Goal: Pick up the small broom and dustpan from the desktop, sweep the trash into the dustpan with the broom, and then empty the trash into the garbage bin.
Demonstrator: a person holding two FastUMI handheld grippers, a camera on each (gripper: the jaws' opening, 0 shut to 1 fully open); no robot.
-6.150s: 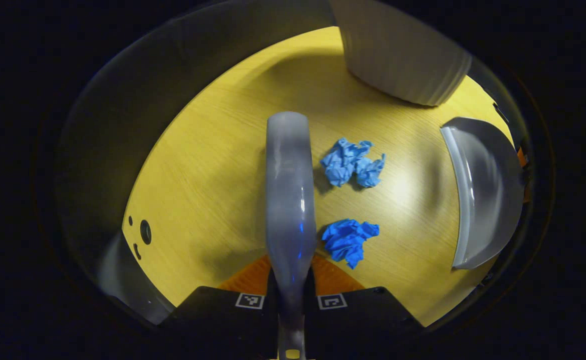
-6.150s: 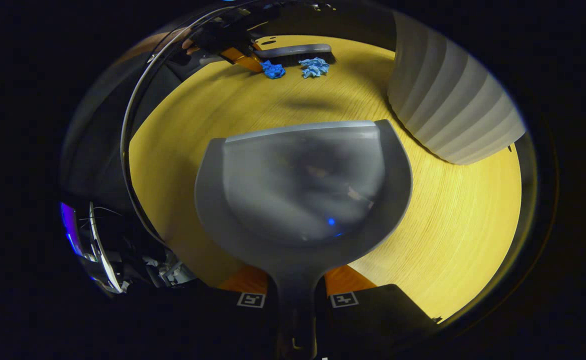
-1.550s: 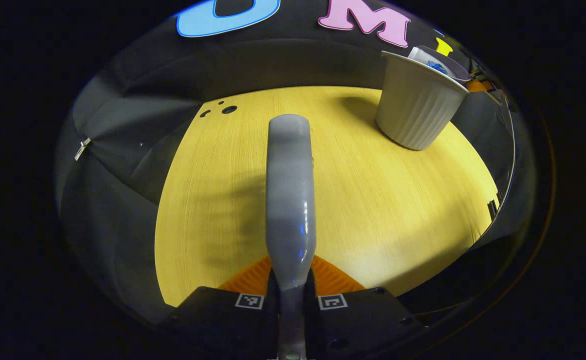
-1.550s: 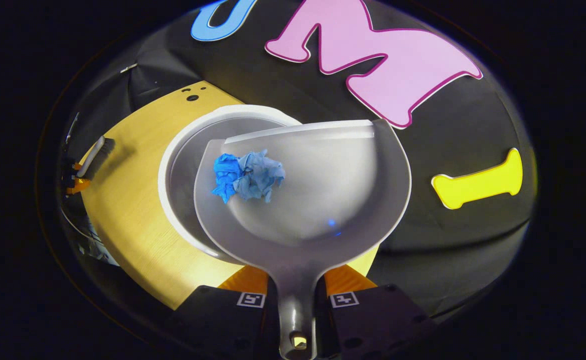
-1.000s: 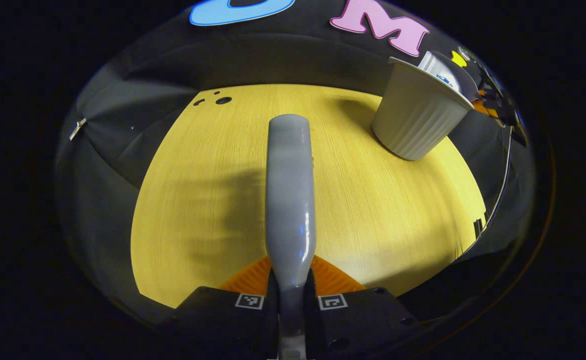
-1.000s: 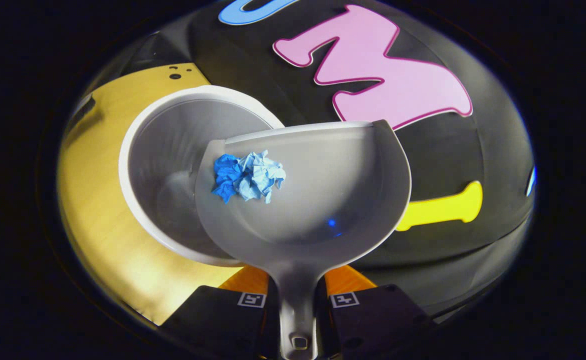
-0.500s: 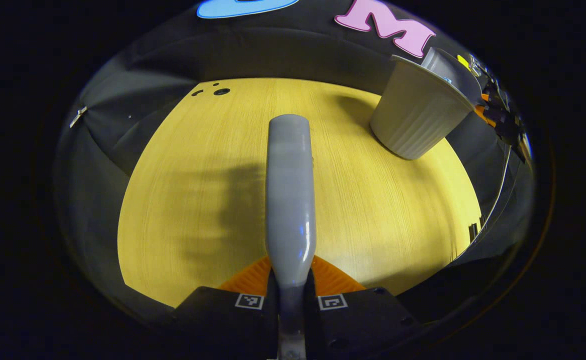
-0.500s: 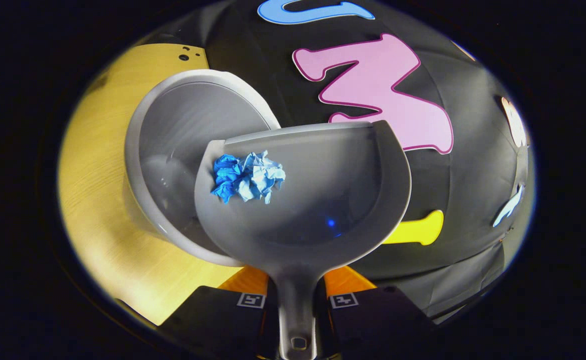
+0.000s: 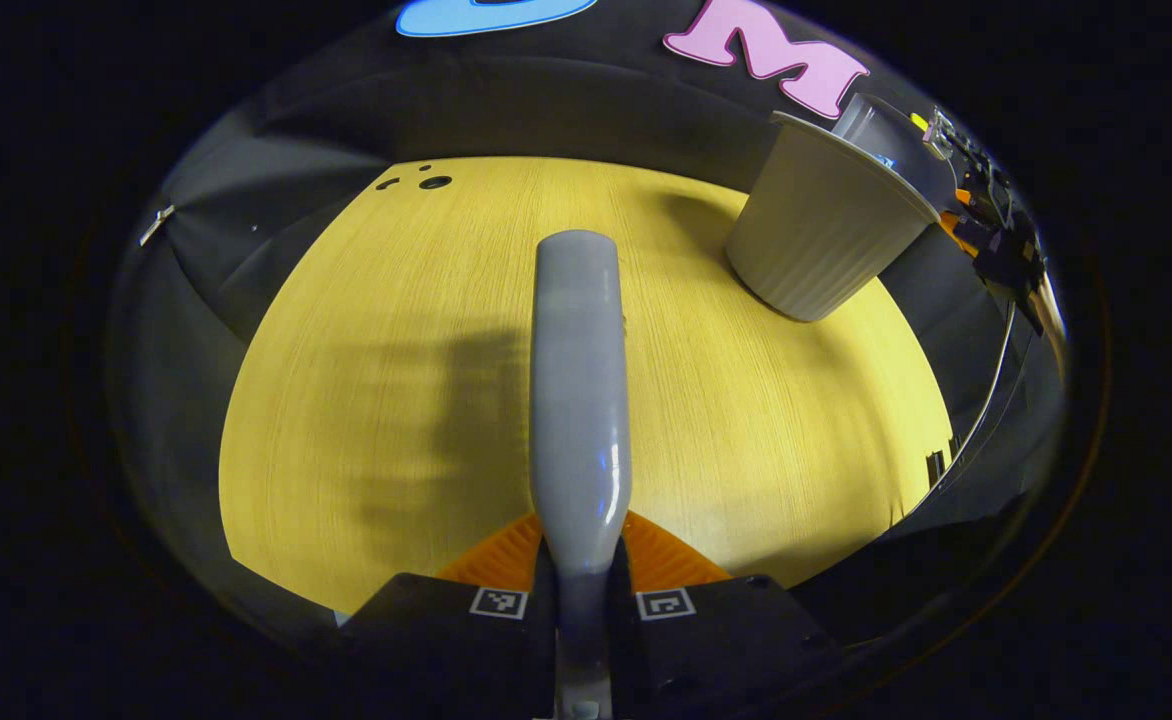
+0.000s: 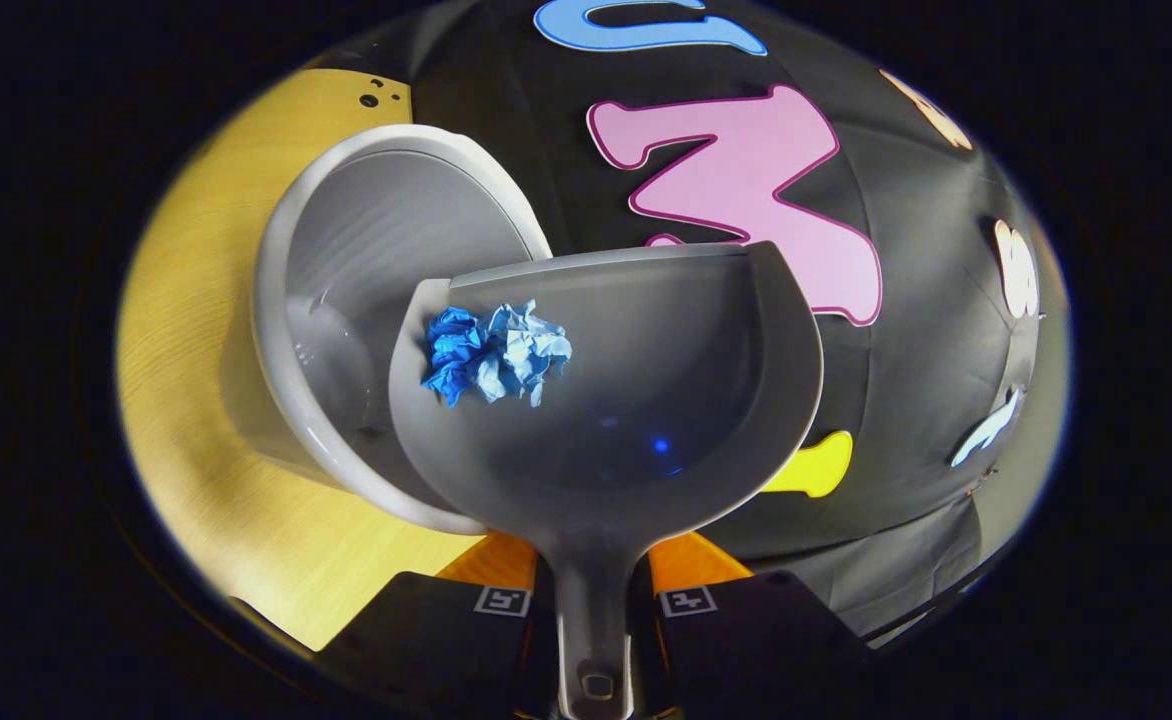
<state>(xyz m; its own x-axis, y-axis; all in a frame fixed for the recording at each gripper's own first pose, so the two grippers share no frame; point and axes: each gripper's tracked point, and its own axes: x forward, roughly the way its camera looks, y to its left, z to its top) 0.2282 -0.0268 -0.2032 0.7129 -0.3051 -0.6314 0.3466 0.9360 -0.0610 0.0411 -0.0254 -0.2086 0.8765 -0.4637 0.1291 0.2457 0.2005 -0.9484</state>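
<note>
A: What are the left tongs (image 9: 582, 575) doing?

B: They are clamping the grey broom (image 9: 580, 390) by its handle, one finger on each side. The broom is pointing straight ahead over the yellow desk (image 9: 396, 400), and its shadow is lying on the wood to the left of it.

A: And the right tongs (image 10: 594, 590)?

B: They are gripping the handle of the grey dustpan (image 10: 686, 400), both fingers pressing on it. The pan is hanging in the air with its front edge over the rim of the white bin (image 10: 386, 270).

A: Where is the trash sitting?

B: Crumpled blue paper (image 10: 496, 352) is lying inside the dustpan, on its left half near the front edge. It is looking like two wads pressed together, one darker, one paler.

A: Where is the bin standing?

B: On the desk, near the far right corner in the left gripper view, where it (image 9: 816, 235) is showing ribbed sides. The dustpan (image 9: 891, 135) is peeking over its rim there, and the right tongs (image 9: 986, 225) are showing beyond it, too small to make out in detail.
</note>
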